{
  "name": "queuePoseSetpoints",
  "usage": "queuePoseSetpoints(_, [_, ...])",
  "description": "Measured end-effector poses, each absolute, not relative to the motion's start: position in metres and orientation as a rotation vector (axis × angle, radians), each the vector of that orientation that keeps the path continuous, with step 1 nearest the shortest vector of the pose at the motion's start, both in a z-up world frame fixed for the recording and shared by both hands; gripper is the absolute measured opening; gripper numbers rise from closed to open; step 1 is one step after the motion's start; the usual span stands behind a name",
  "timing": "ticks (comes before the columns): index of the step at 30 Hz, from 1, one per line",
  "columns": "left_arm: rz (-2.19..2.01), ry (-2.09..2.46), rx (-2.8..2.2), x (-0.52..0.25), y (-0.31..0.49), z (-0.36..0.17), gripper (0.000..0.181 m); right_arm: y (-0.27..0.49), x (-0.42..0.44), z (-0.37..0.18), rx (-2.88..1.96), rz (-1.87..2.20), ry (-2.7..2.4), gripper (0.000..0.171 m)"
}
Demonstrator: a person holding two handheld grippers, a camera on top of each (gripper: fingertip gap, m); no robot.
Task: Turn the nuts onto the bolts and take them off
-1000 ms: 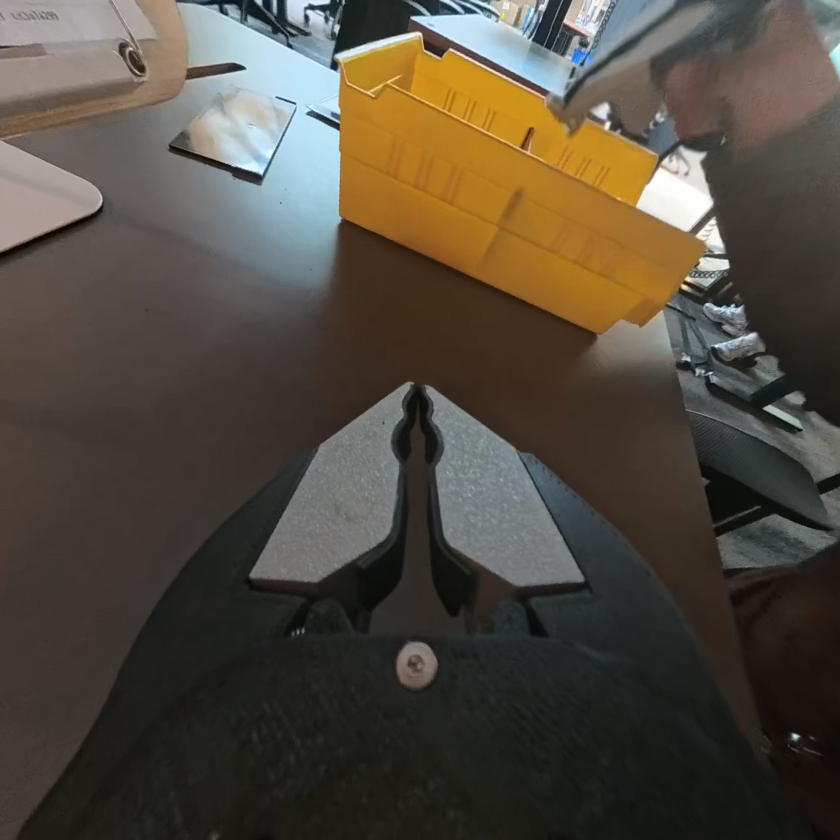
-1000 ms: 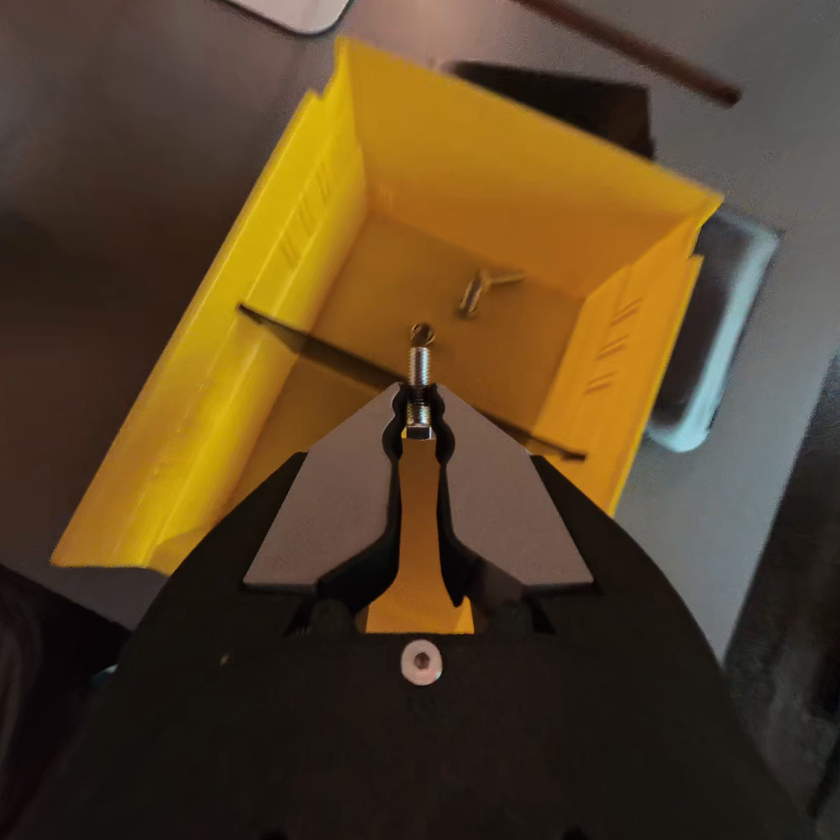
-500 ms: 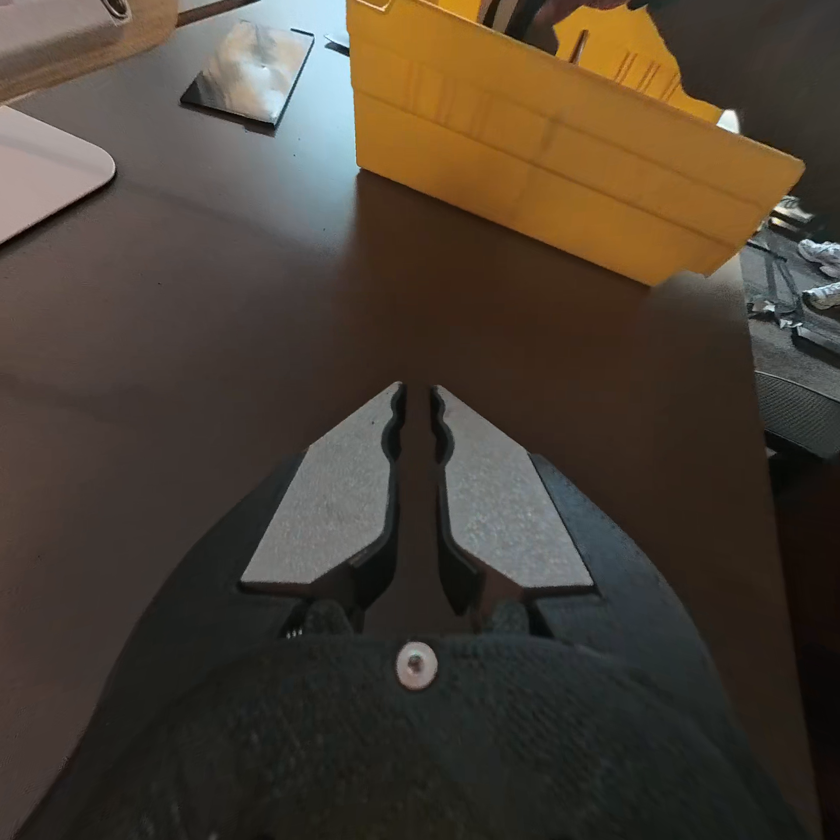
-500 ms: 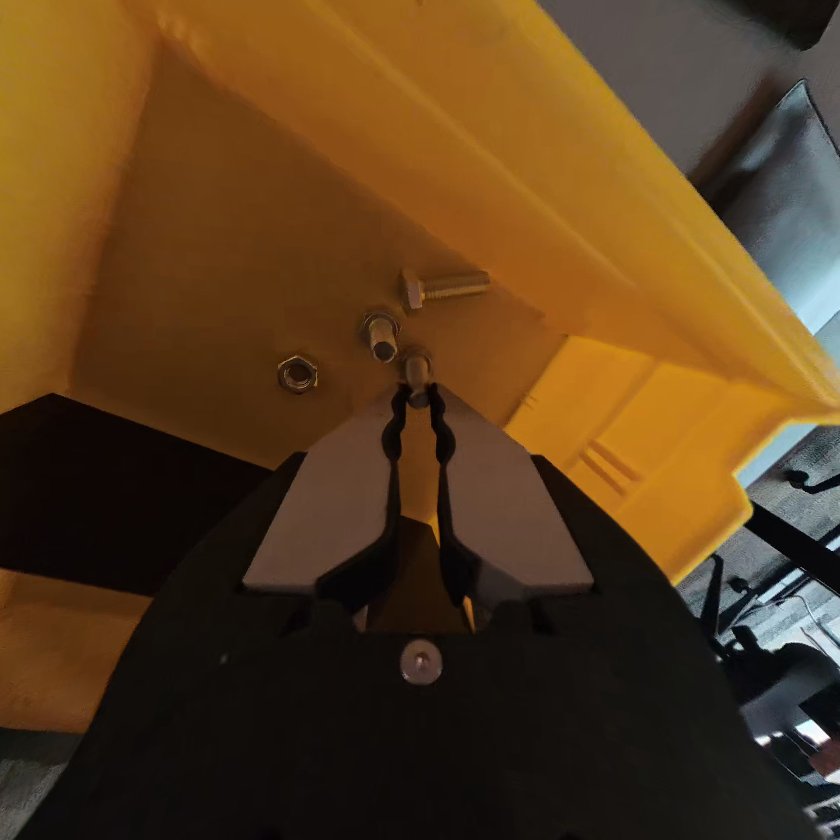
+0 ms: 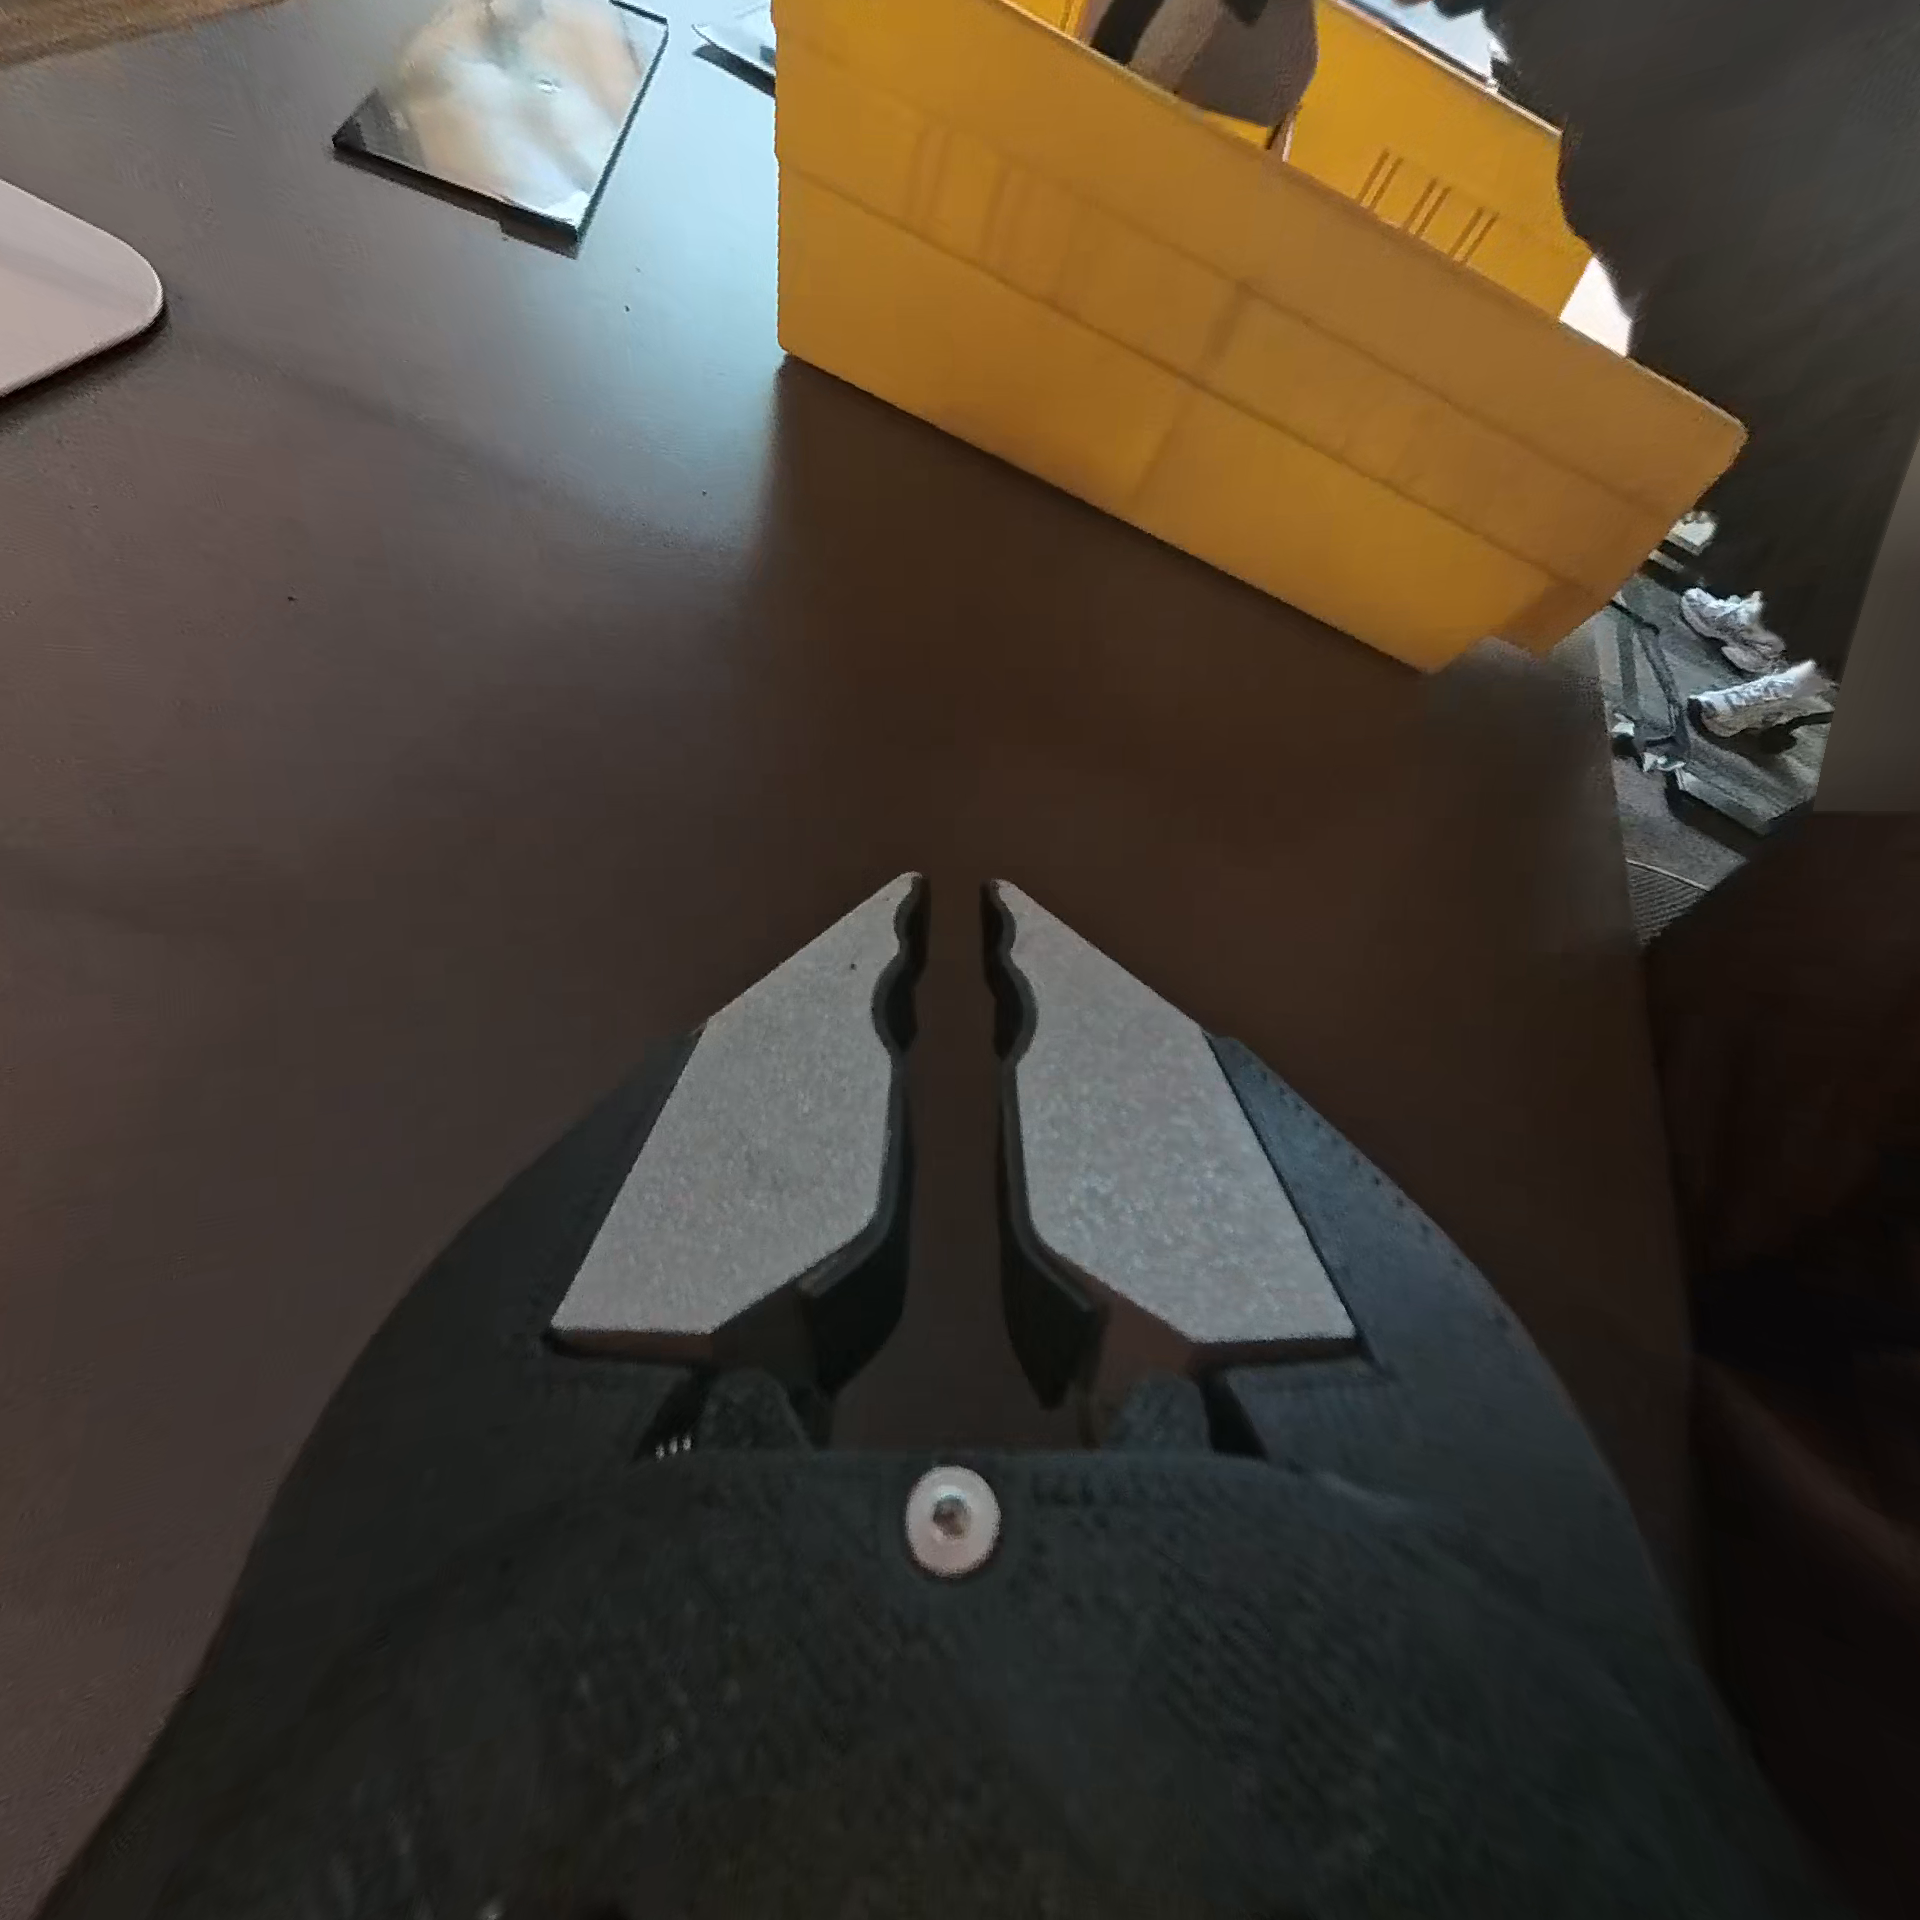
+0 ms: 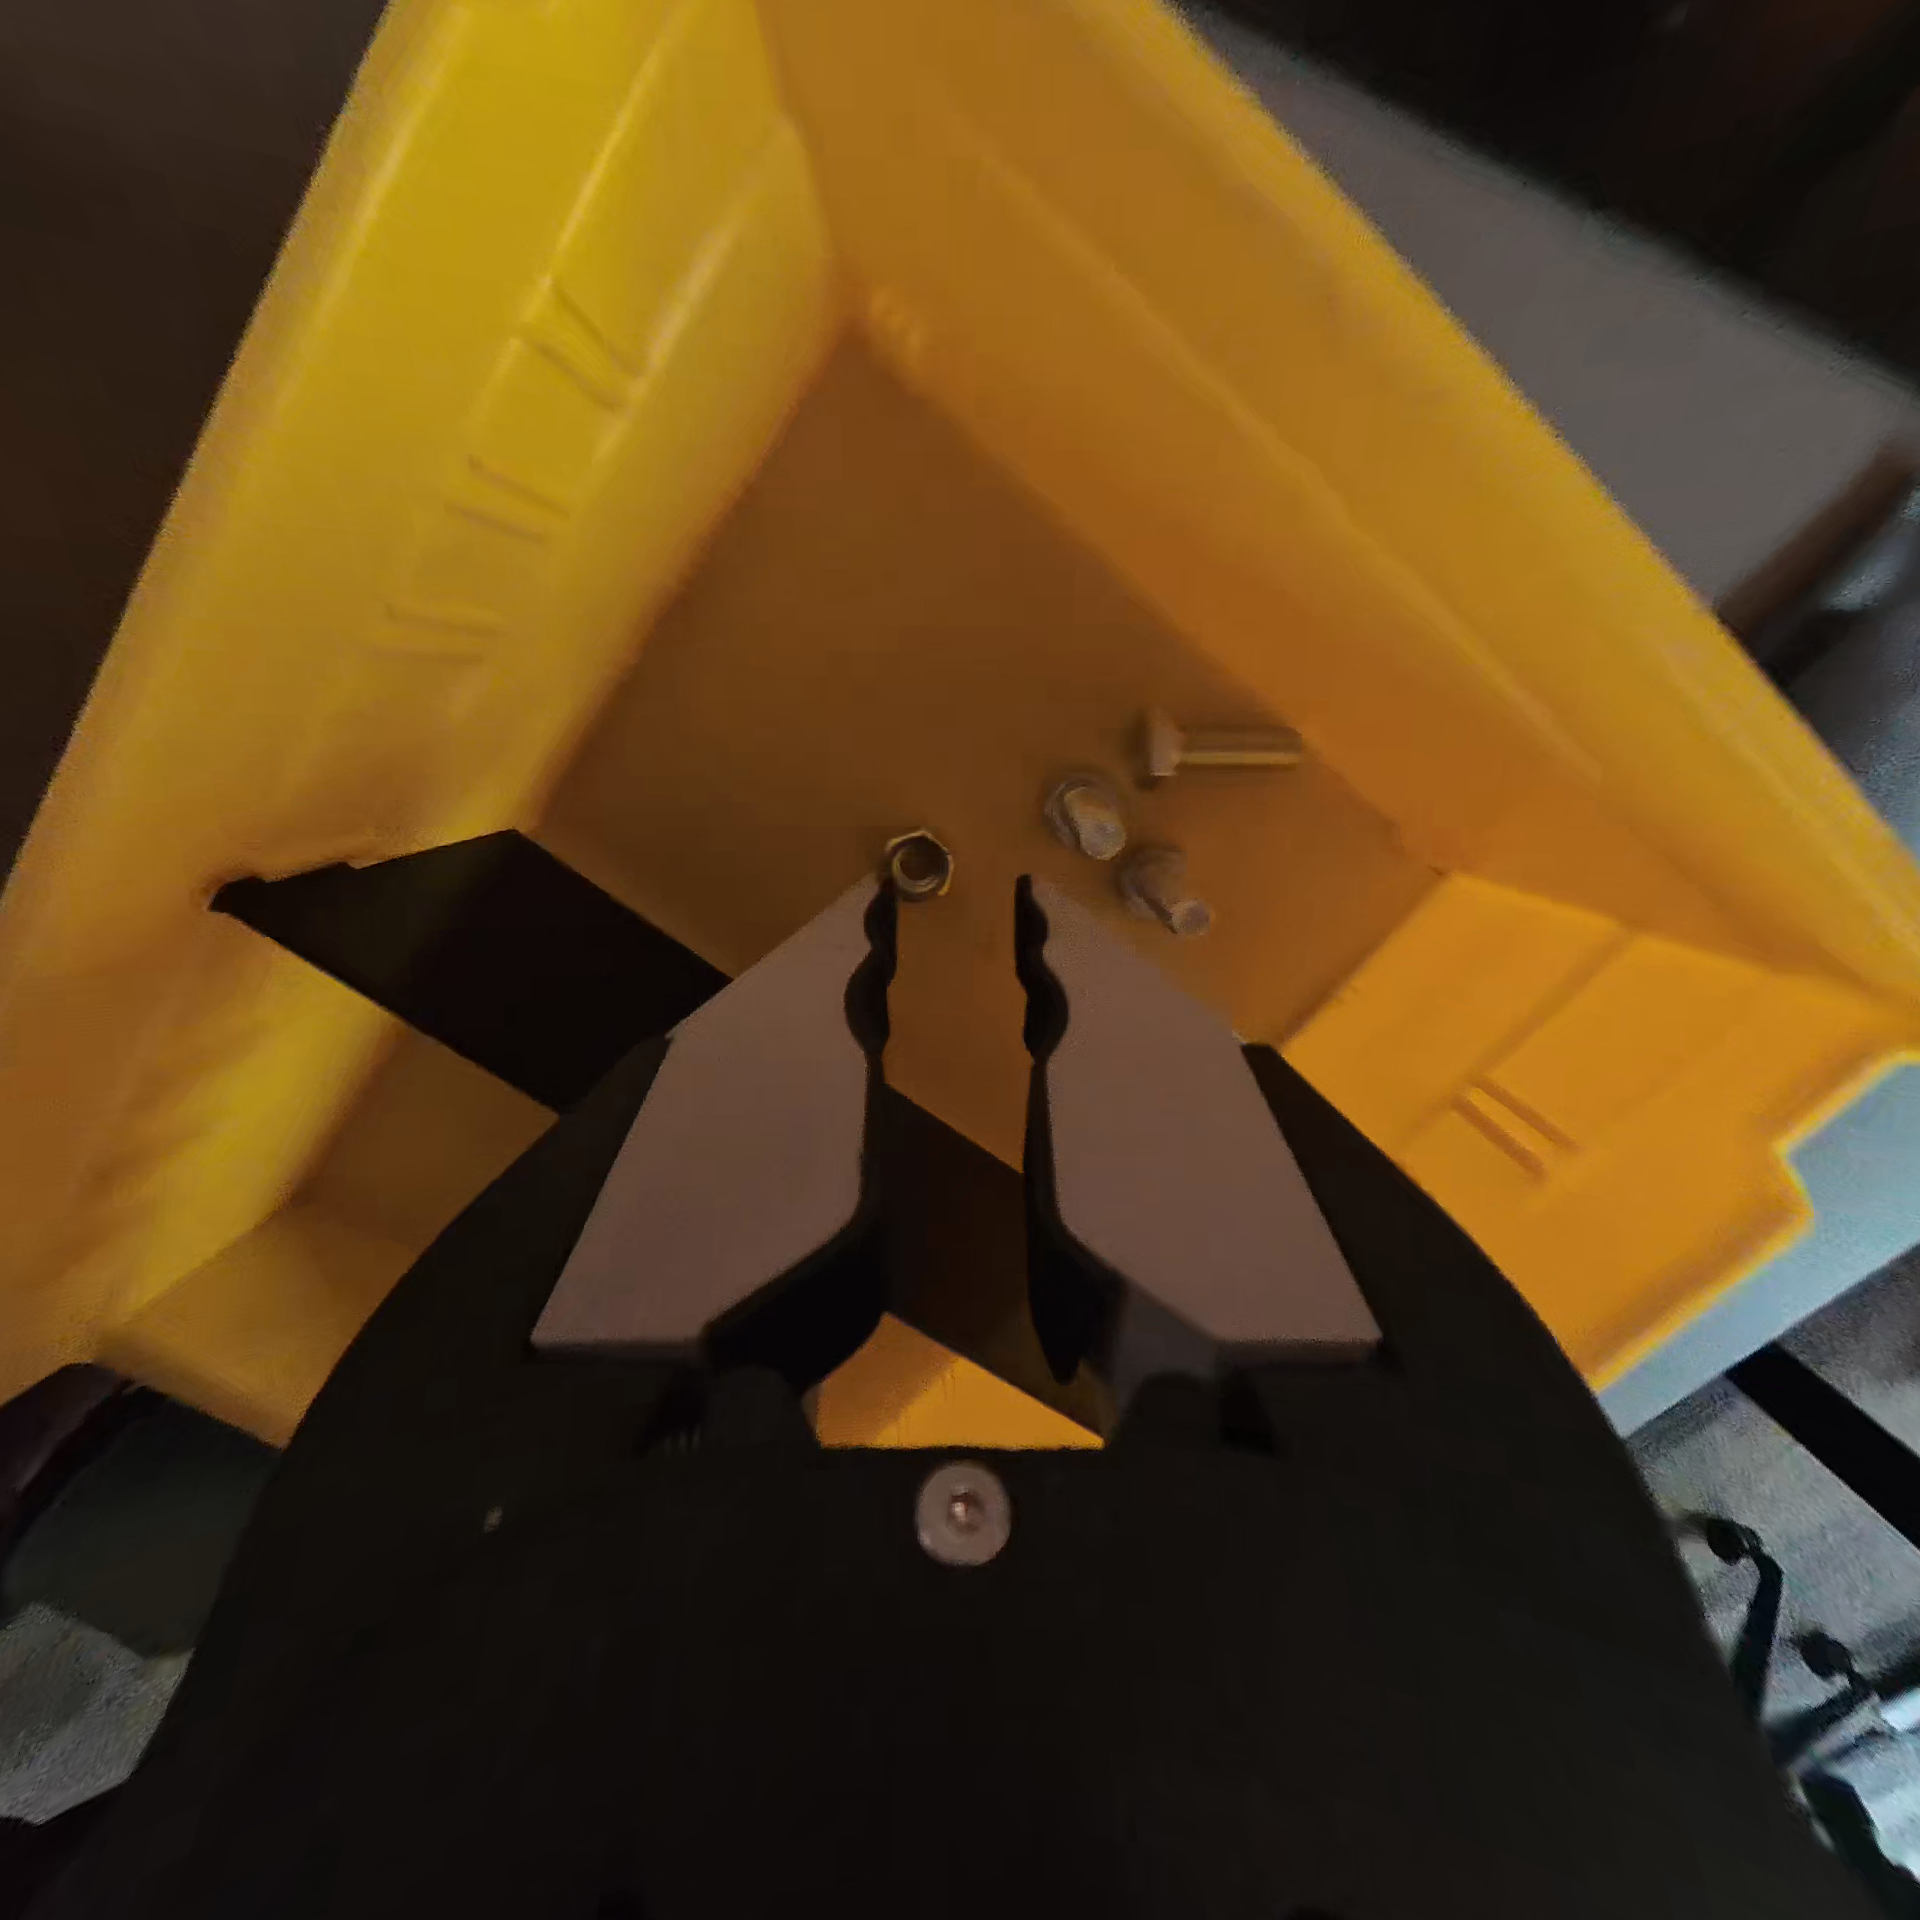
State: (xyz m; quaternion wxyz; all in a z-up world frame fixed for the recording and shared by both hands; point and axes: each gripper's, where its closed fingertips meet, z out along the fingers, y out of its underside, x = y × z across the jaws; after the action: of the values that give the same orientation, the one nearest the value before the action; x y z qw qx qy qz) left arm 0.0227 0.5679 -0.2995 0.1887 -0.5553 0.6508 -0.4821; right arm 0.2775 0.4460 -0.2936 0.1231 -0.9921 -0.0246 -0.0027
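Observation:
My right gripper [image 6: 951, 888] is open and empty, deep inside a yellow bin [image 6: 499, 436]. On the bin floor a loose nut [image 6: 918, 864] lies just past my left fingertip. Three bolts lie to the right: one [image 6: 1086, 818], one [image 6: 1162, 889] and one on its side [image 6: 1221, 746] near the wall. My left gripper [image 5: 954, 888] is slightly open and empty, low over the dark table [image 5: 468, 644], well short of the bin [image 5: 1195, 343]. The right gripper [image 5: 1210, 47] shows reaching into the bin in the left wrist view.
A black divider [image 6: 488, 935] crosses the bin under my right gripper. On the table's far left lie a shiny dark plate [image 5: 509, 114] and a white rounded base [image 5: 62, 301]. The table's right edge drops to the floor, where shoes [image 5: 1756, 665] lie. The gap from one gripper's tips to the other's is roughly 30 cm. To the loose nut [image 6: 918, 864]: right tips about 4 cm, left tips about 30 cm.
My right gripper went down into the bin, let go of the bolt it held and opened wider. My left gripper opened from shut and shifted slightly.

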Motion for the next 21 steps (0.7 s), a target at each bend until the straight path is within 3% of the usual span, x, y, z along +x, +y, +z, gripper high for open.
queuePoseSetpoints(7, [-1.308,1.867,-1.535,0.021,0.563,-0.303,0.008,0.436,0.274,-0.336,-3.126,-0.043,-0.09,0.024])
queuePoseSetpoints(8, [-1.298,1.872,-1.529,0.021,0.562,-0.303,0.008,0.438,0.269,-0.338,-3.131,0.01,-0.09,0.016])
queuePoseSetpoints(13, [-1.271,1.89,-1.519,0.021,0.56,-0.305,0.007,0.44,0.276,-0.337,-3.13,-0.074,-0.105,0.014])
queuePoseSetpoints(21, [-1.226,1.911,-1.507,0.021,0.556,-0.308,0.005,0.424,0.279,-0.241,-2.839,-0.242,0.078,0.014])
